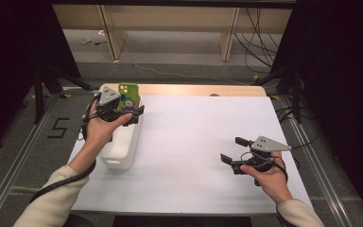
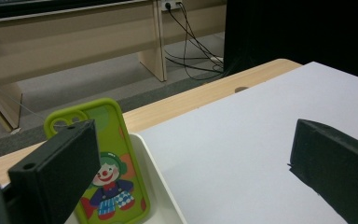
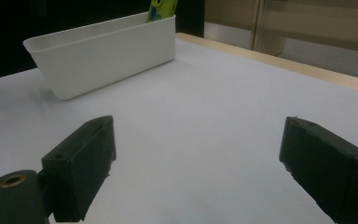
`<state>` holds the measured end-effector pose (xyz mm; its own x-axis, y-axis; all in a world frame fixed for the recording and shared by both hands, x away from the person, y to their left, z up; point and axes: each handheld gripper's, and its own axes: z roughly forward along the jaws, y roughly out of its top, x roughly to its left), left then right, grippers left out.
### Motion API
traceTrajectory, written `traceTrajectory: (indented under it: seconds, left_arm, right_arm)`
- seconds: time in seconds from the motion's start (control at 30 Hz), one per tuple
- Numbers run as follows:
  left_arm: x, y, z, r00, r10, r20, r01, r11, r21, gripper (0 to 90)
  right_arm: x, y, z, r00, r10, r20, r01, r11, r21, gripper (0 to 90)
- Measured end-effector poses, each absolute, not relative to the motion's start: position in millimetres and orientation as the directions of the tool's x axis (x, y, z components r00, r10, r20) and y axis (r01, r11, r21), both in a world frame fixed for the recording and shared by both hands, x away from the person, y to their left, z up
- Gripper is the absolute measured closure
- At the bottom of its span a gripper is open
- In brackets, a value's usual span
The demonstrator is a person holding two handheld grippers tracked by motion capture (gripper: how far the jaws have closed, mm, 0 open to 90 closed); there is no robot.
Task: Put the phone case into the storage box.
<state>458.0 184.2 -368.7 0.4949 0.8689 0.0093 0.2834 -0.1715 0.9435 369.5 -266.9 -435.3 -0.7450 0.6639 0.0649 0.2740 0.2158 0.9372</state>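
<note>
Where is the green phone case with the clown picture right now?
In the high view the green phone case stands upright at the far end of the white bin, at the table's left side, just beyond the left gripper.

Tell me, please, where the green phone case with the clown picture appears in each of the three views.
High view: the green phone case stands at the far end of the white bin, upper left.
Left gripper view: lower left, upright behind one black jaw.
Right gripper view: its top edge pokes above the bin, top centre.
Shared landmark: the white bin.
</note>
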Motion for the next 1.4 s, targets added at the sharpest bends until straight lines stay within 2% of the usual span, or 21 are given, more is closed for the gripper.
traceTrajectory:
  seconds: [1.4]
  left_arm:
    - [412.5,182.5,-376.7,0.572,0.82,-0.021,0.274,-0.167,0.947,1.3]
  right_arm:
    - [369.5,-267.0,-434.7,-0.742,0.668,0.061,0.27,0.214,0.939,11.7]
